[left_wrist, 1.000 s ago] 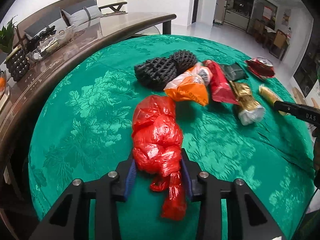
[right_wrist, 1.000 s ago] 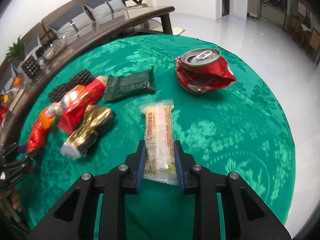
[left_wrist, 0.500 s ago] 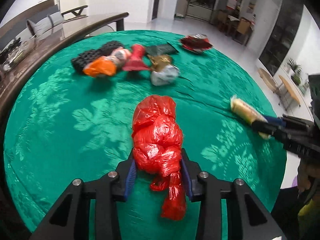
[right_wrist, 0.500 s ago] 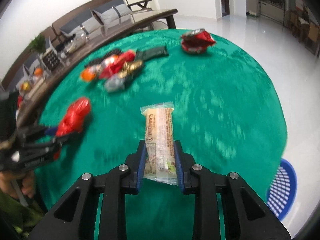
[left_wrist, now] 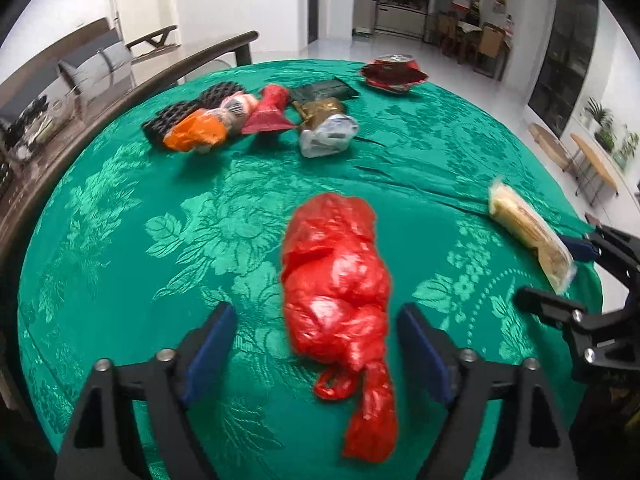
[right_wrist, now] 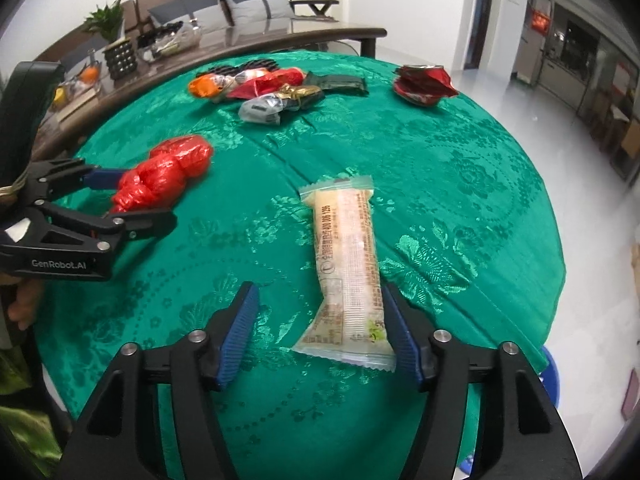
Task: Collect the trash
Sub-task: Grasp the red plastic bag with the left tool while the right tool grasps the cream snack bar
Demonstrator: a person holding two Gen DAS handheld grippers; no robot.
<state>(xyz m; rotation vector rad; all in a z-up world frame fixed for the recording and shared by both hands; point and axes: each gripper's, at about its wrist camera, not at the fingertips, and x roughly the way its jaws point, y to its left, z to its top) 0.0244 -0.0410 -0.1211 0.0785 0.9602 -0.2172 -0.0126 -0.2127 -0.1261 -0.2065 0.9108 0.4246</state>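
Observation:
A crumpled red plastic bag (left_wrist: 336,280) lies between the open fingers of my left gripper (left_wrist: 316,348), touching neither pad; it also shows in the right wrist view (right_wrist: 164,176). A beige snack wrapper (right_wrist: 348,268) lies between the open fingers of my right gripper (right_wrist: 320,332), its right edge against the right pad (right_wrist: 400,332); it also shows in the left wrist view (left_wrist: 528,232). Both pieces seem to rest on the green tablecloth (right_wrist: 460,168) near the table's front edge.
Further back lies a pile of trash: an orange bag (left_wrist: 196,132), a red wrapper (left_wrist: 268,114), a gold and silver wrapper (left_wrist: 326,128), a dark green packet (left_wrist: 324,90) and a crushed red can (left_wrist: 392,72). A blue basket (right_wrist: 550,368) stands on the floor, right of the table.
Both grippers have opened and let go of the red bag and the snack wrapper. Both have swung over to the table's near right side.

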